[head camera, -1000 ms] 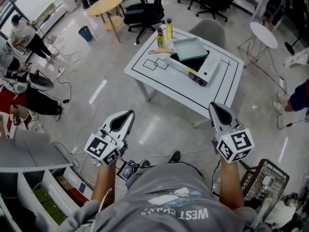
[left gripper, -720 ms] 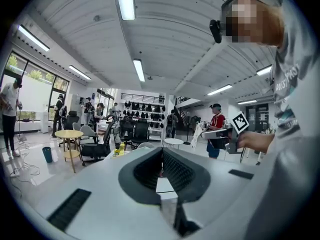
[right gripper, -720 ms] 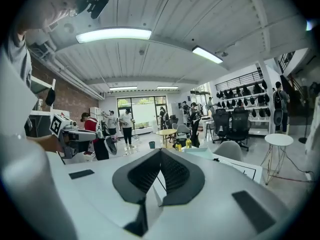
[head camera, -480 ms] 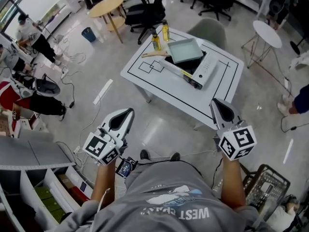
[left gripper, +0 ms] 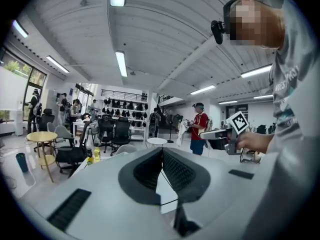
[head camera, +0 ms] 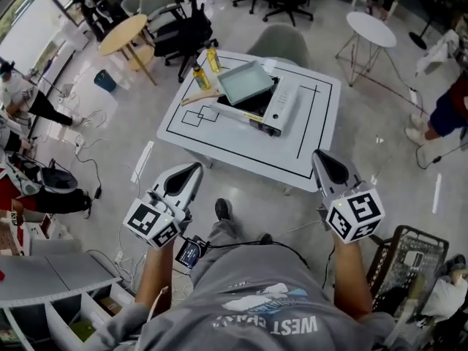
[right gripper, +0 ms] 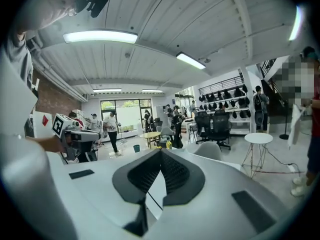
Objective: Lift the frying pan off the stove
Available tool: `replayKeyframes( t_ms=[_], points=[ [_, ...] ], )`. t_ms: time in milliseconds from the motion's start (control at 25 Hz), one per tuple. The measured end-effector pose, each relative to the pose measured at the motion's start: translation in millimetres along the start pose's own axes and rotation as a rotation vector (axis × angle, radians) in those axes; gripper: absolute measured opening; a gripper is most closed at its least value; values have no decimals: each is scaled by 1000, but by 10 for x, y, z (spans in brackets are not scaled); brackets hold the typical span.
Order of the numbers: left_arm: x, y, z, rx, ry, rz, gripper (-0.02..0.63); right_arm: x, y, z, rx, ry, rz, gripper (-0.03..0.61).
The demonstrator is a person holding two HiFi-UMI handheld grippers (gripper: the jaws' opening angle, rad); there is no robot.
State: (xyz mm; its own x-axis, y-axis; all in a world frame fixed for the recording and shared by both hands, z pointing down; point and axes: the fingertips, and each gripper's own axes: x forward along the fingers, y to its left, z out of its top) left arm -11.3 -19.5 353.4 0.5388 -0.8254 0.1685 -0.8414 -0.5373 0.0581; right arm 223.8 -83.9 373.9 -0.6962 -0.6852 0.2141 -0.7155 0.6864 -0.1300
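The white table (head camera: 314,137) sits nearer and more central in the head view than a second ago. On it, one square frying pan (head camera: 245,81) rests on one stove (head camera: 281,102). Two bottles (head camera: 198,75) stand at the table's far-left corner, beside what may be a spatula (head camera: 199,96). The left gripper (head camera: 191,171) and right gripper (head camera: 324,161) hang well short of the table, jaws together, empty.

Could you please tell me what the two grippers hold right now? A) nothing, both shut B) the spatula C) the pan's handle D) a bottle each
A: the left gripper and right gripper each have their jaws together on nothing, and the pan sits untouched on the stove.
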Motion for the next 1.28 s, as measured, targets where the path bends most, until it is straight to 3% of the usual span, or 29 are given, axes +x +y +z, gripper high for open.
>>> replayKeyframes(
  t_ms=[400,880,1280],
  points=[
    [417,594,230,19,-67,-153,-3,119,-42,99,-2,15,-182,9],
    [782,1555,275,8,-40,-310,-3,857,133,373,12,20,-333,11],
    [873,2277,268,16,-53,-359,-3,1253,279,497,-2,17,-422,11]
  ],
)
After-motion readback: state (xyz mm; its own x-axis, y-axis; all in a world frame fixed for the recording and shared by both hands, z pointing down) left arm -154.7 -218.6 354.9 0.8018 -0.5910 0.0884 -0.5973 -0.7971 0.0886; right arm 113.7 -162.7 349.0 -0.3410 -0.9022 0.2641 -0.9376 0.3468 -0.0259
